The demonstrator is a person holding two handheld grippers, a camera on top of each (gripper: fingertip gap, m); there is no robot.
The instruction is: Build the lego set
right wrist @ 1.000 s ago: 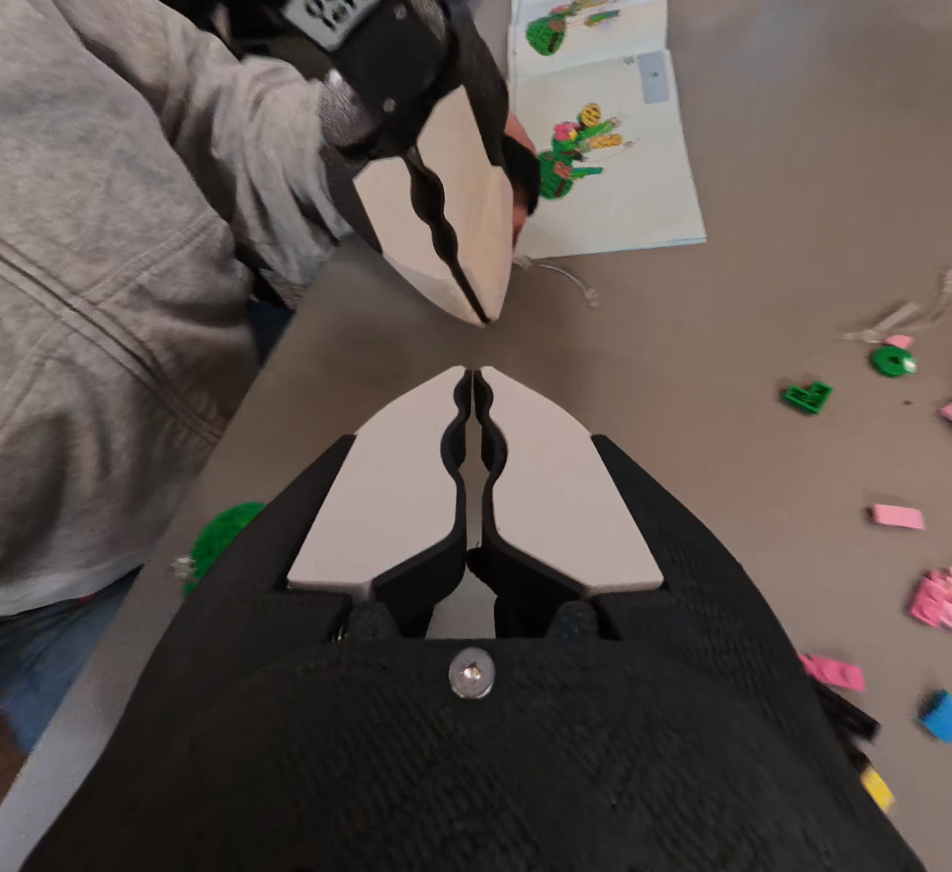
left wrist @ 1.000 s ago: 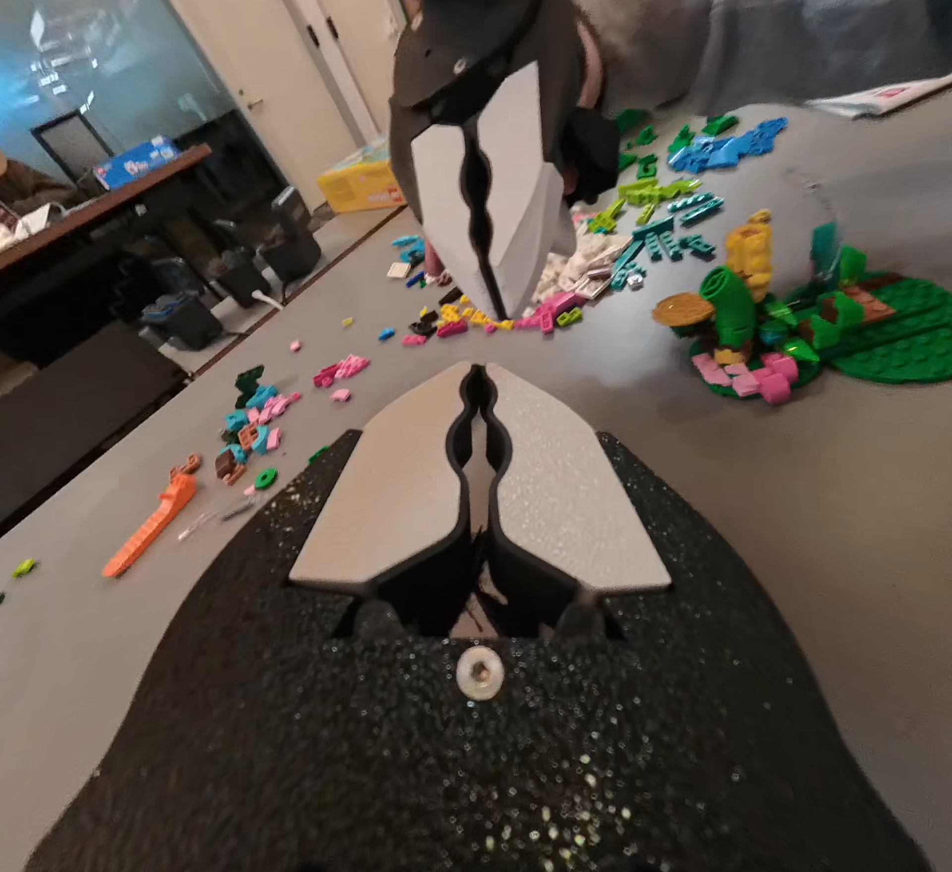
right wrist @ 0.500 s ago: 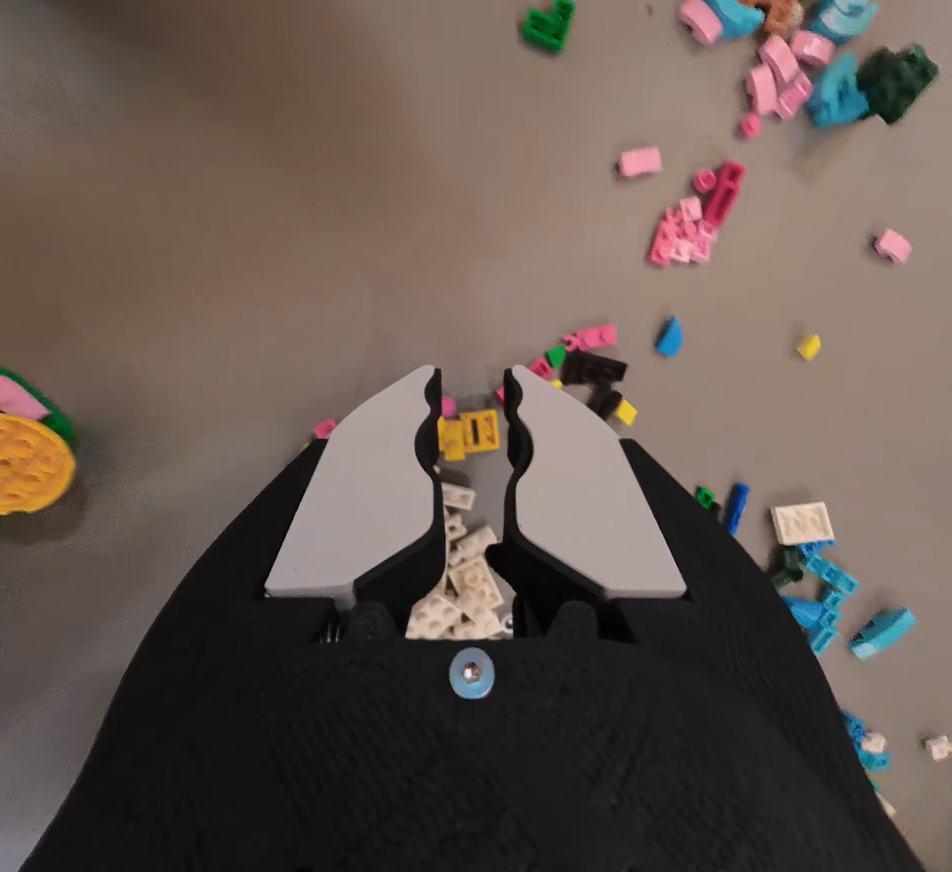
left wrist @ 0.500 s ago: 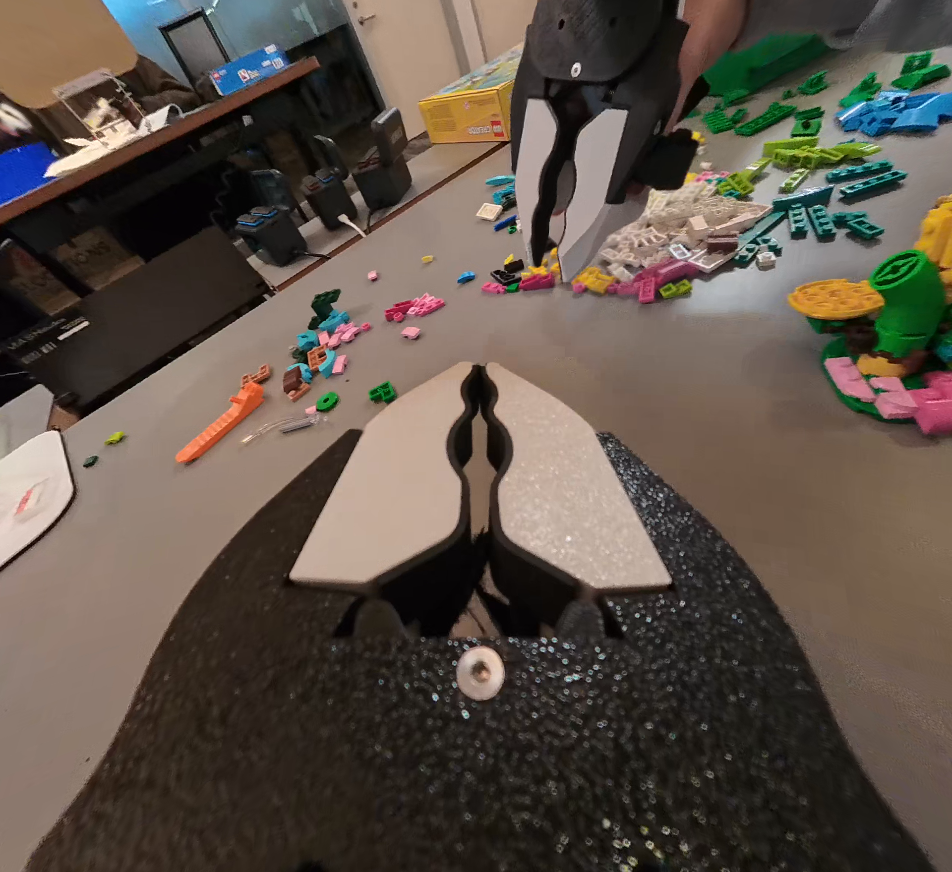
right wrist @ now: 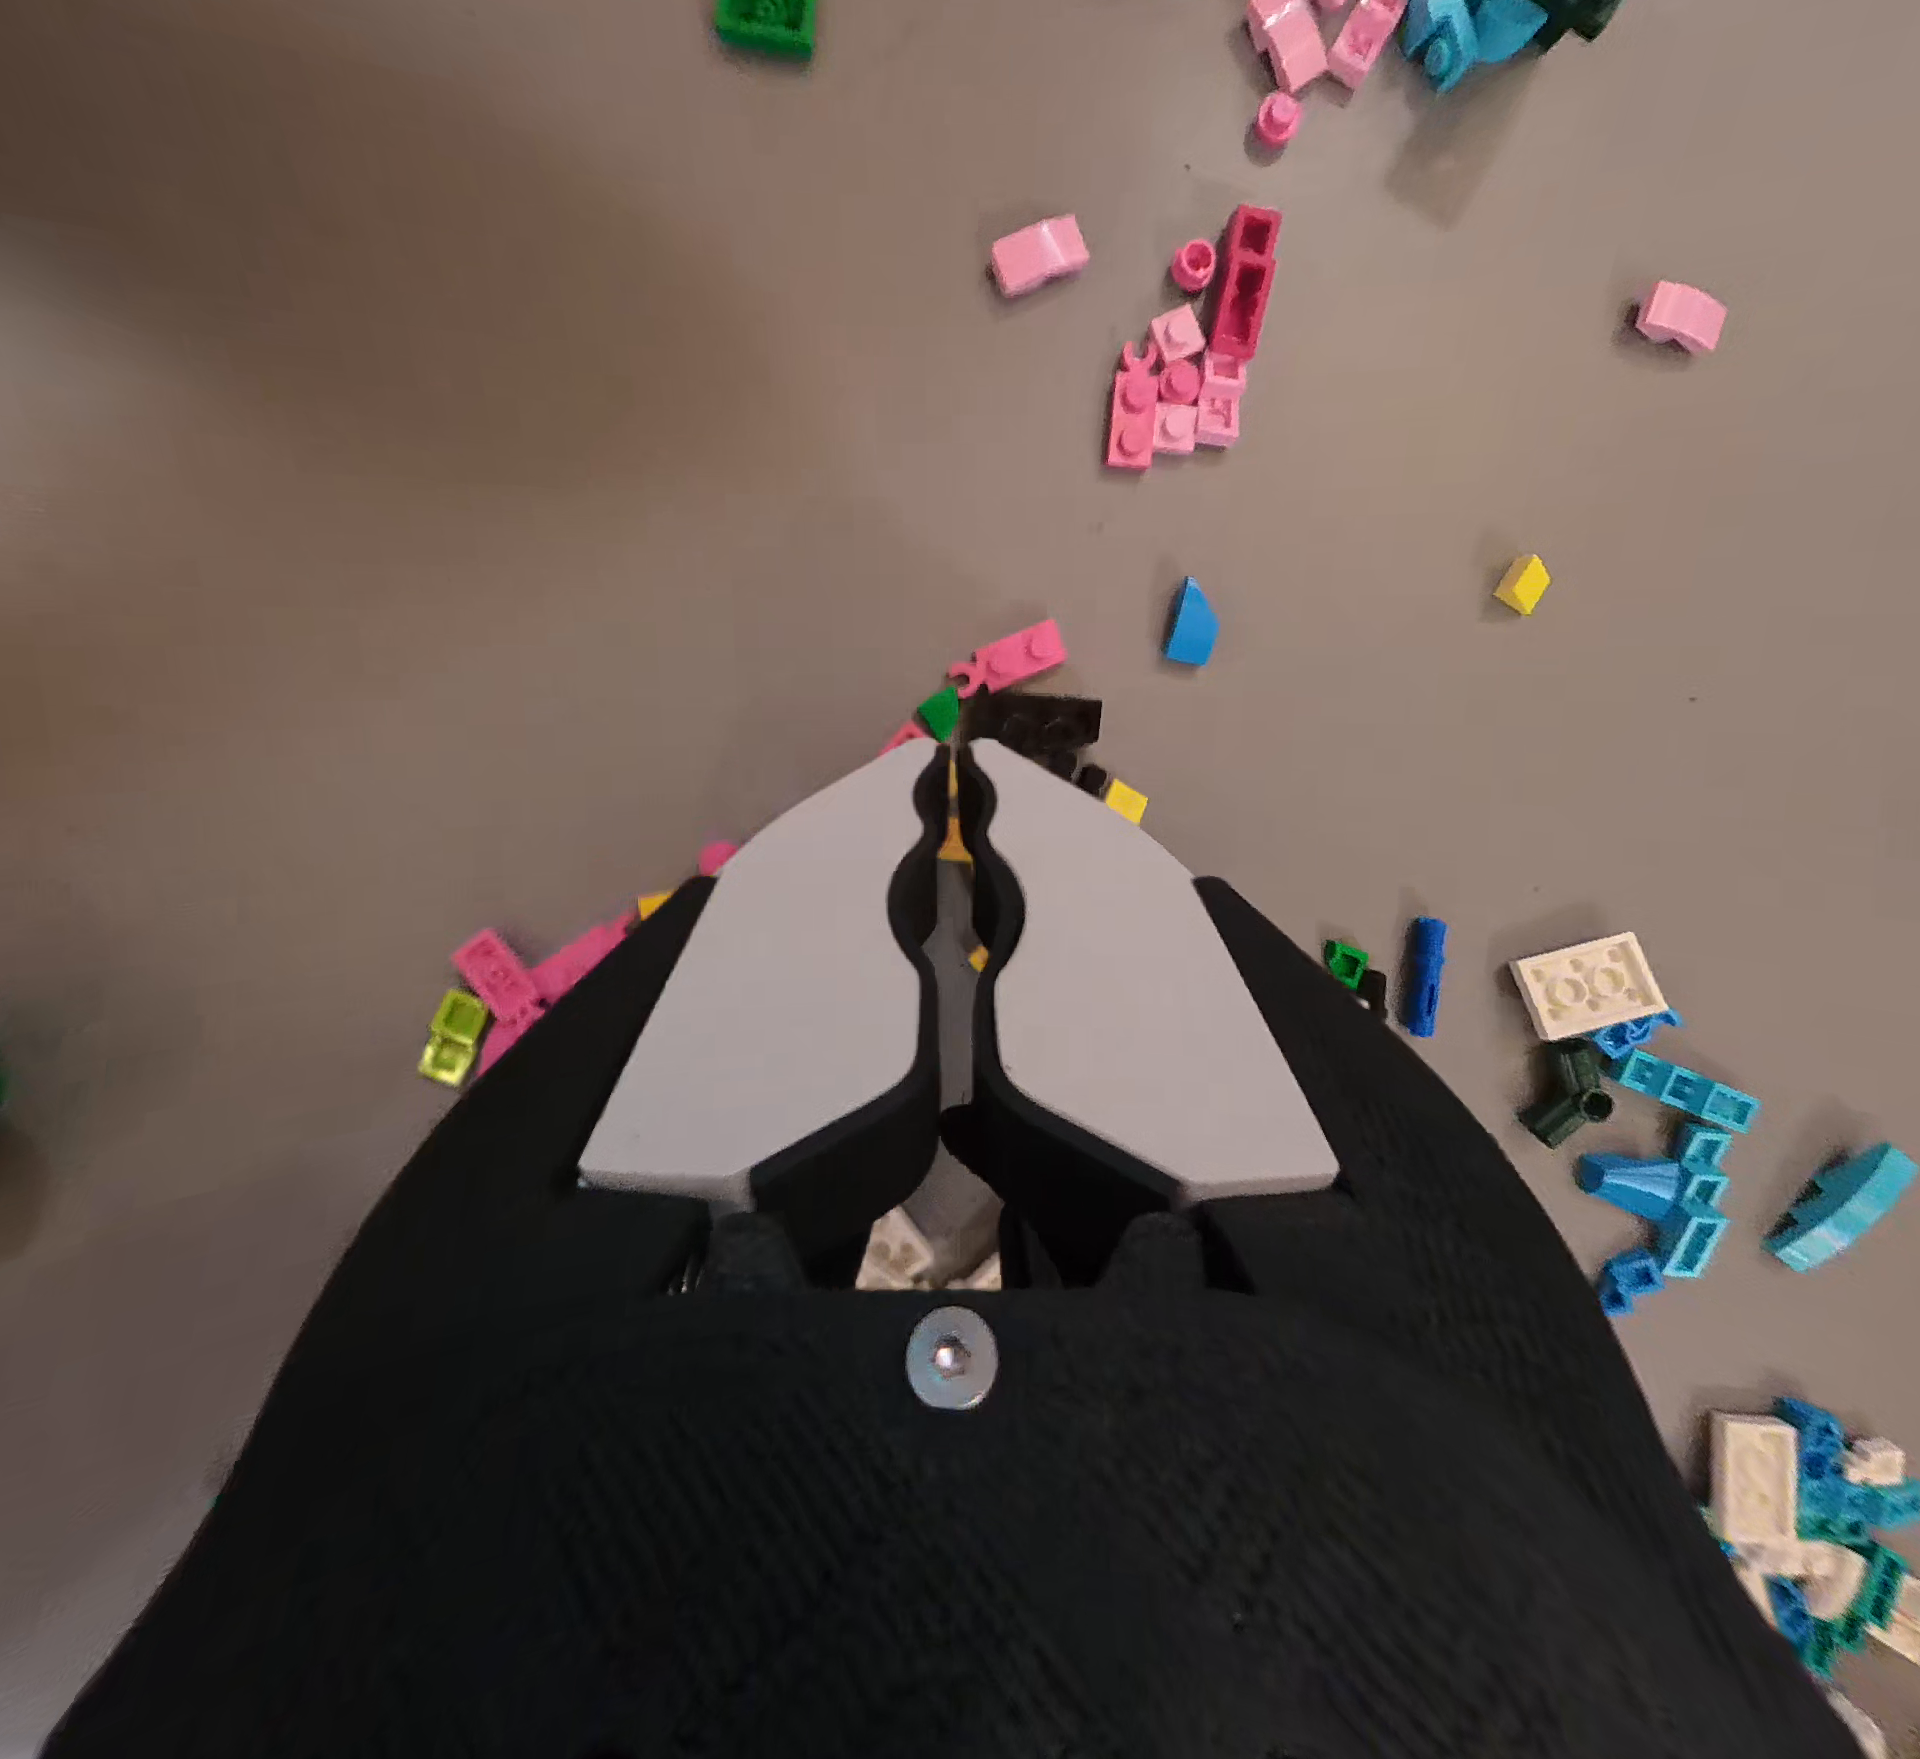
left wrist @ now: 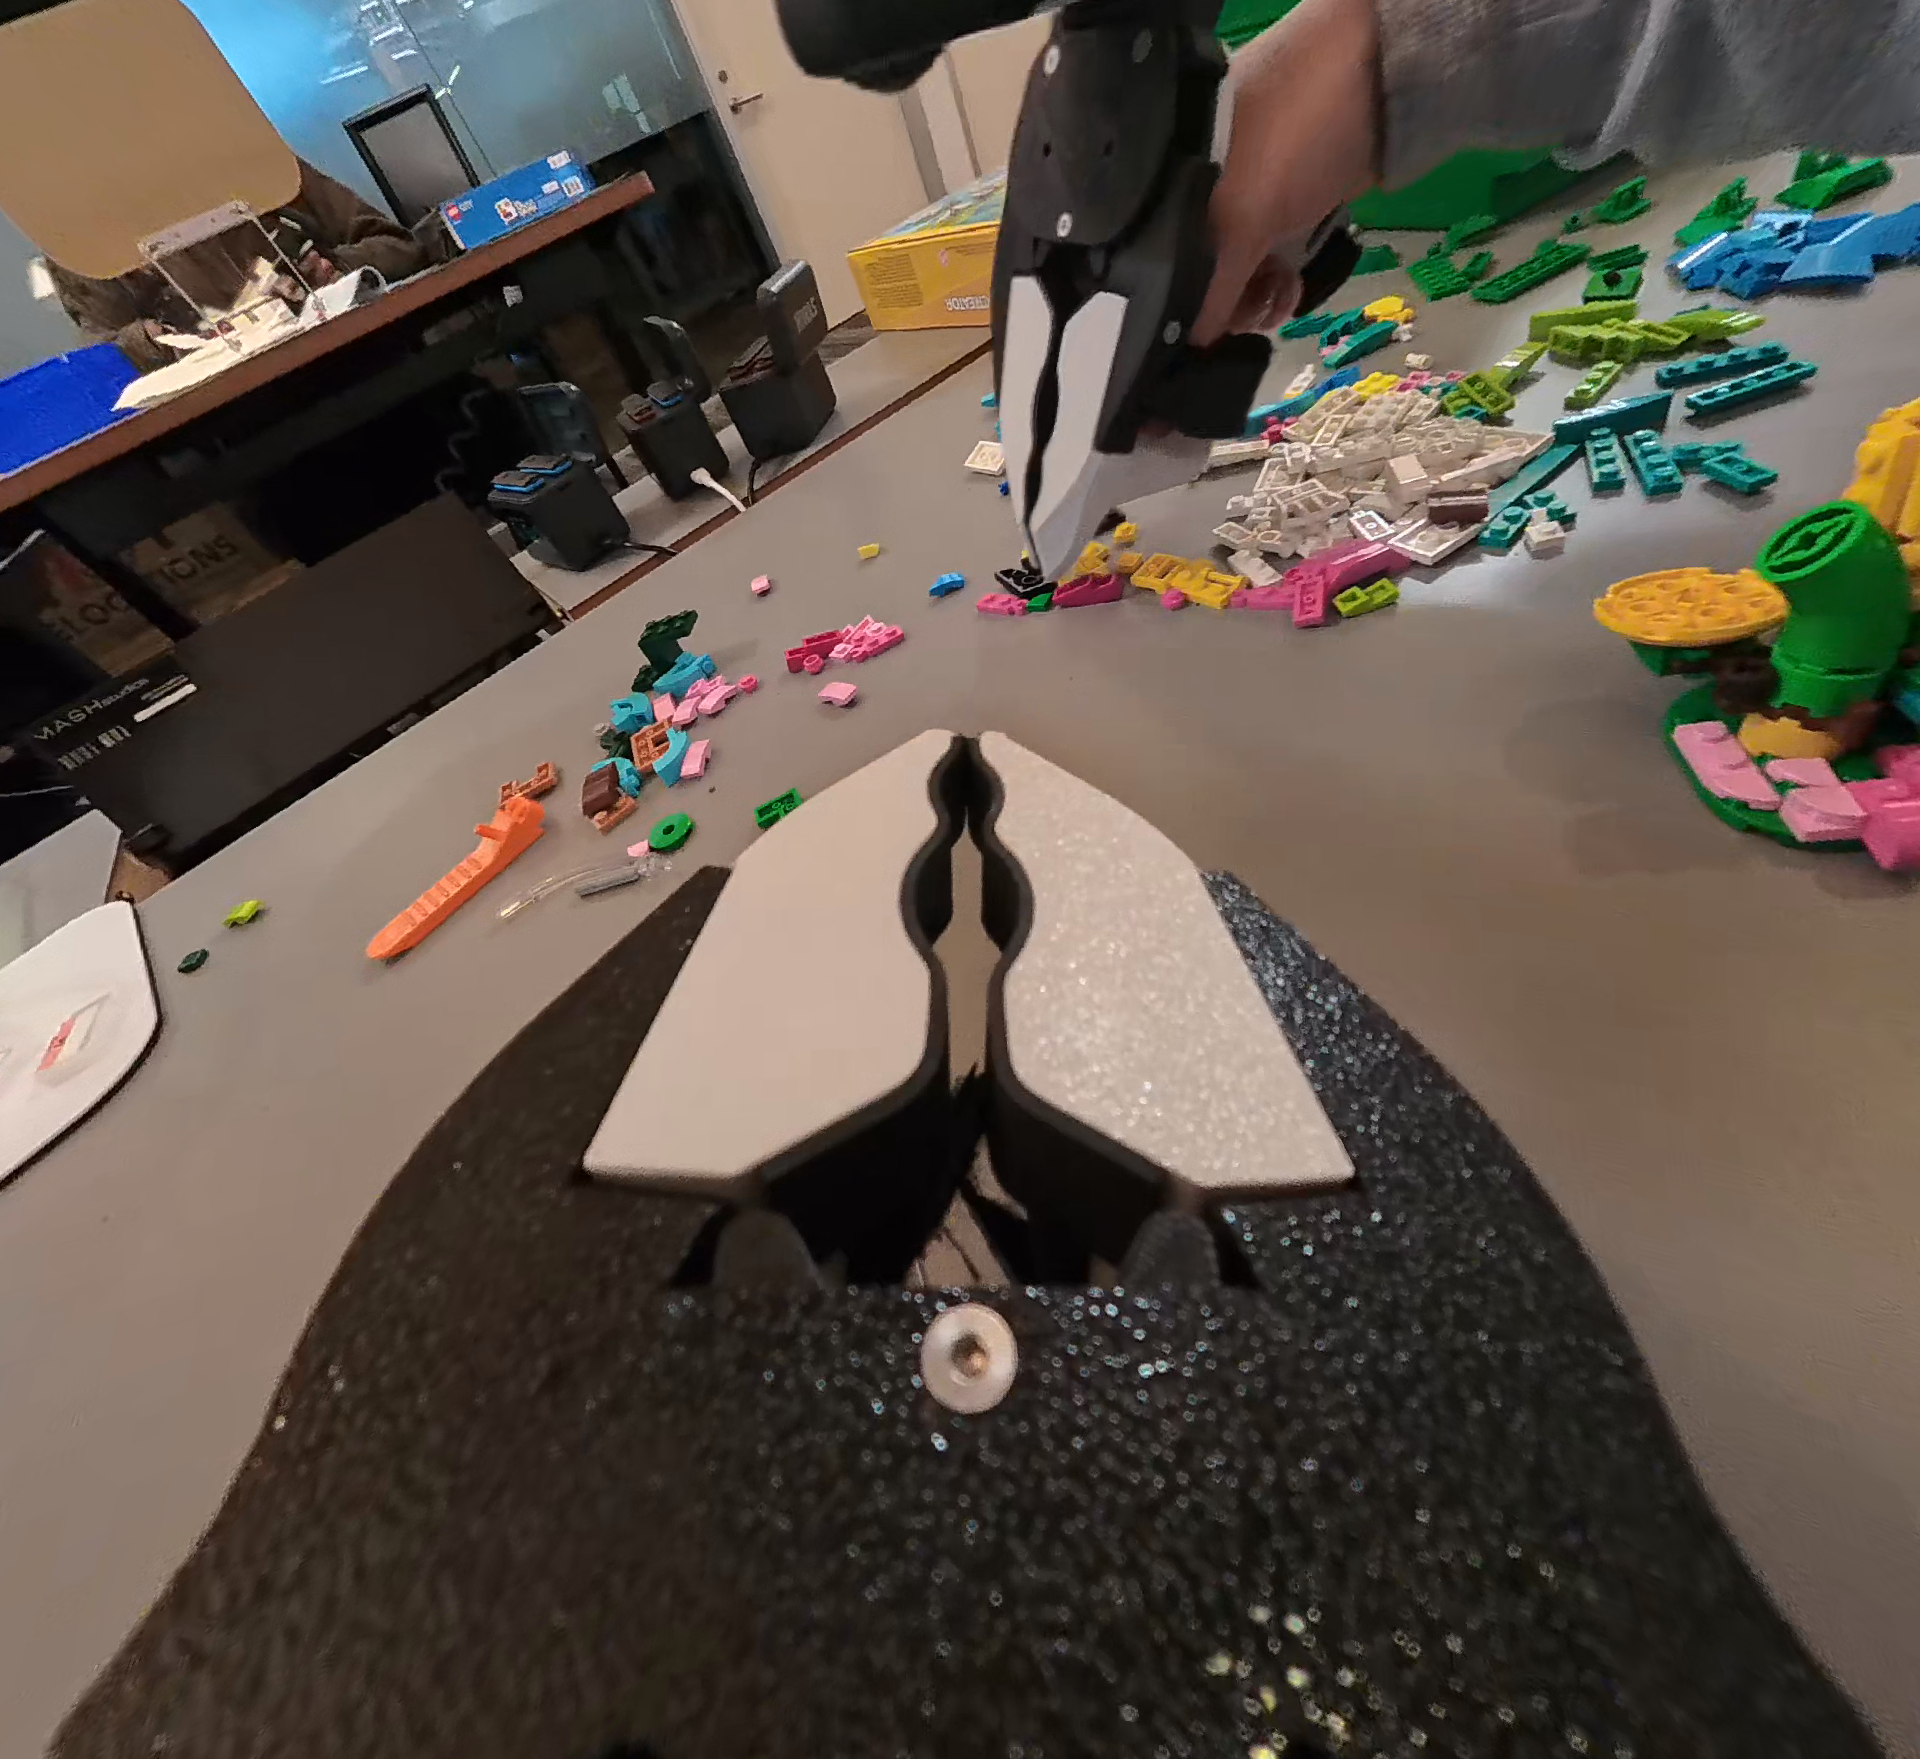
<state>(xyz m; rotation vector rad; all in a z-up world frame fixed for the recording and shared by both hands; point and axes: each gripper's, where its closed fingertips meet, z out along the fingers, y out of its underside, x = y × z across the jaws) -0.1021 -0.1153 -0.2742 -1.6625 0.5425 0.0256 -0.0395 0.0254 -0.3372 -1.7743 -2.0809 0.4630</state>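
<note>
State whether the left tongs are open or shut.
Shut. The left tongs hover above the grey table with their fingertips meeting and nothing between them.

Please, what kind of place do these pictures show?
Probably an office or workroom used for building with toy bricks: a grey table strewn with loose bricks, a glass partition, and a second desk behind.

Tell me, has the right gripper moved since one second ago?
Yes. The right gripper went away from the left gripper, down to the yellow and black bricks.

Grey table [left wrist: 1351,878]; glass partition [left wrist: 416,16]; wooden desk [left wrist: 312,327] behind.
</note>
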